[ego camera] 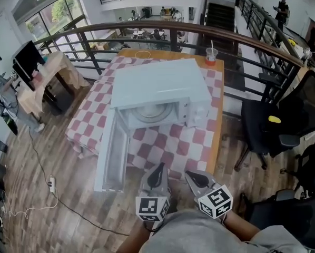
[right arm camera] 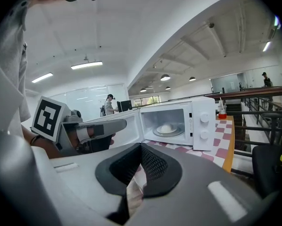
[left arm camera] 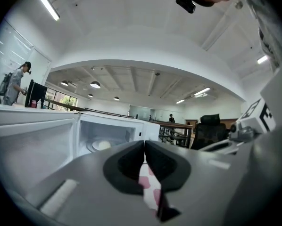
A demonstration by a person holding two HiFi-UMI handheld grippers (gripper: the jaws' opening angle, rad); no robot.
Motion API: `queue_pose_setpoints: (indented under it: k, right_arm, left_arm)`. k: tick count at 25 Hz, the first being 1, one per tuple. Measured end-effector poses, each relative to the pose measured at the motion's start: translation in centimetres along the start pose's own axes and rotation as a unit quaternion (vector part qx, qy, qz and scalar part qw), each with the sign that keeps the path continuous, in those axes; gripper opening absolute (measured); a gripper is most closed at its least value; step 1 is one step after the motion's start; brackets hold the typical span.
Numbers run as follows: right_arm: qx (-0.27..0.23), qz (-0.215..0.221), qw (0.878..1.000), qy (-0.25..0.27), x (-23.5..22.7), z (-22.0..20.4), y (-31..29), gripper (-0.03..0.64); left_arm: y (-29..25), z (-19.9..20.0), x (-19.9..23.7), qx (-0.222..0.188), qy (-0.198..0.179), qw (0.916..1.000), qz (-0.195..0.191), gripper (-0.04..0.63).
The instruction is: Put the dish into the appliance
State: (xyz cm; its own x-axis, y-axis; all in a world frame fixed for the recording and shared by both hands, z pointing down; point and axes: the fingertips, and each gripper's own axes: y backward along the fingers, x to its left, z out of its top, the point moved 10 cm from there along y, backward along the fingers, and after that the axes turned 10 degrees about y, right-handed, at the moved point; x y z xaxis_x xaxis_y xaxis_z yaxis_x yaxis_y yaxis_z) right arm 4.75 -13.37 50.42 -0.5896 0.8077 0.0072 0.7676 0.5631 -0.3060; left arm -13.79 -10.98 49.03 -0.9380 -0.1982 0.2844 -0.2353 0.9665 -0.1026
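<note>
A white microwave (ego camera: 160, 86) stands on the checkered table with its door (ego camera: 111, 152) swung open toward me. Inside, on the turntable, sits a pale dish (right arm camera: 166, 128) holding something rounded, also visible as the dish (left arm camera: 101, 145) in the left gripper view. My left gripper (ego camera: 158, 168) is shut with nothing between its jaws, hovering at the table's near edge. My right gripper (ego camera: 192, 175) is beside it, also shut and empty. Both grippers are well short of the microwave's opening.
A drink cup with a straw (ego camera: 211, 55) stands at the table's far right corner. A curved railing (ego camera: 199, 30) runs behind the table. A black office chair (ego camera: 268, 125) is at the right. A person (ego camera: 2, 91) stands by a desk at the left.
</note>
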Motion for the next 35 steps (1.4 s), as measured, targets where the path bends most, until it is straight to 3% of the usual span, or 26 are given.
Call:
queue_pose_setpoints:
  k: [10, 17, 28, 35]
  right_arm:
    - [0.006, 0.020, 1.000, -0.003, 6.5, -5.4, 11.8, 0.000]
    - [-0.007, 0.022, 1.000, -0.009, 8.8, -6.6, 17.2, 0.000]
    - [0.005, -0.004, 1.000, -0.027, 9.4, -7.5, 18.5, 0.000]
    - [0.004, 0.005, 1.000, -0.024, 10.5, -7.2, 18.0, 0.000]
  left_arm:
    - [11.7, -4.5, -8.6, 0.003, 0.008, 1.0000, 0.003, 0.012]
    - [17.5, -5.1, -12.4, 0.007, 0.007, 0.9998, 0.015, 0.012]
    - [19.6, -5.5, -13.4, 0.017, 0.025, 0.9995, 0.009, 0.012]
    - [20.2, -4.5, -13.8, 0.002, -0.019, 0.9998, 0.004, 0.012]
